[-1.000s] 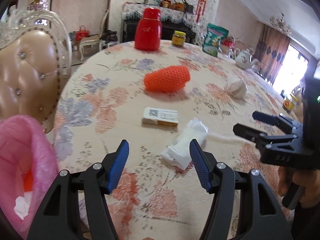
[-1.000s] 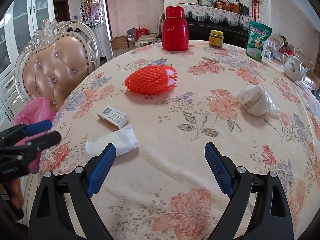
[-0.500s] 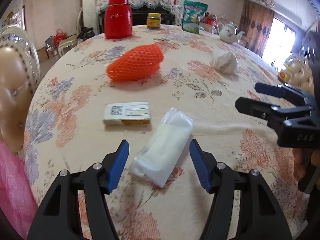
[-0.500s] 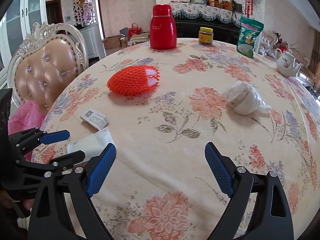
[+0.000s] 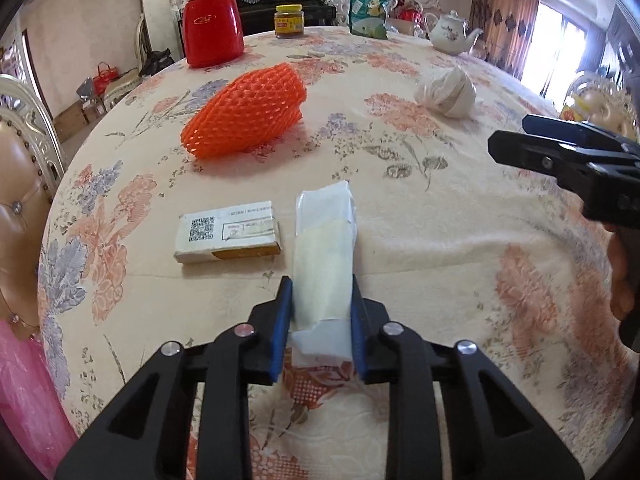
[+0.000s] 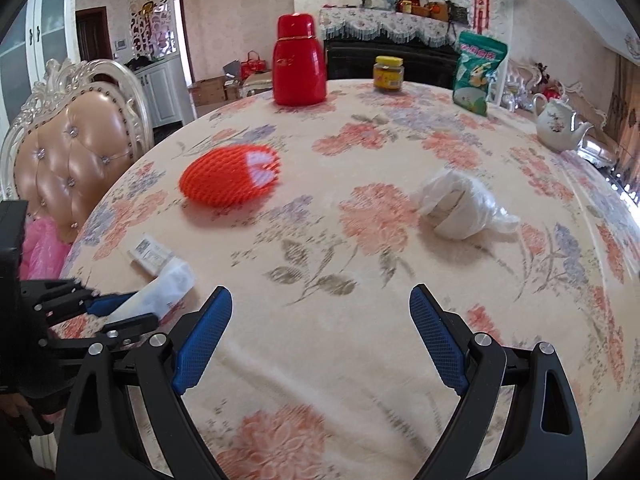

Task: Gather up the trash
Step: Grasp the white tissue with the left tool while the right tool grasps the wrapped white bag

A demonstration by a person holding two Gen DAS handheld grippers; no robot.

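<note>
early going: left gripper (image 5: 319, 334) is clamped on the white packet (image 5: 323, 256), which lies on the table (image 5: 440, 248) just beside the small box (image 5: 227, 237). right gripper (image 6: 320, 344) hangs open w/ nothing in it. orange foam net (image 5: 244, 111), crumpled bag (image 6: 460, 204) & box not yet collected; pink bag (image 5: 24, 380) at left edge.

- On the table (image 5: 440, 240) in front of me, a plastic packet (image 5: 324, 256) lies with its near end between the pads of my left gripper (image 5: 320, 316).
- A small box (image 5: 228, 236) lies just left of the packet.
- Behind both lies a foam net sleeve (image 5: 244, 112).
- A crumpled bag (image 5: 446, 88) sits to the right, well apart.
- My right gripper (image 6: 320, 340) hangs over the table's near edge, right of the left one.
- At the far edge stand a flask (image 5: 212, 20), a jar (image 5: 289, 21), a pouch (image 5: 370, 4) and a teapot (image 5: 452, 32), left to right.
</note>
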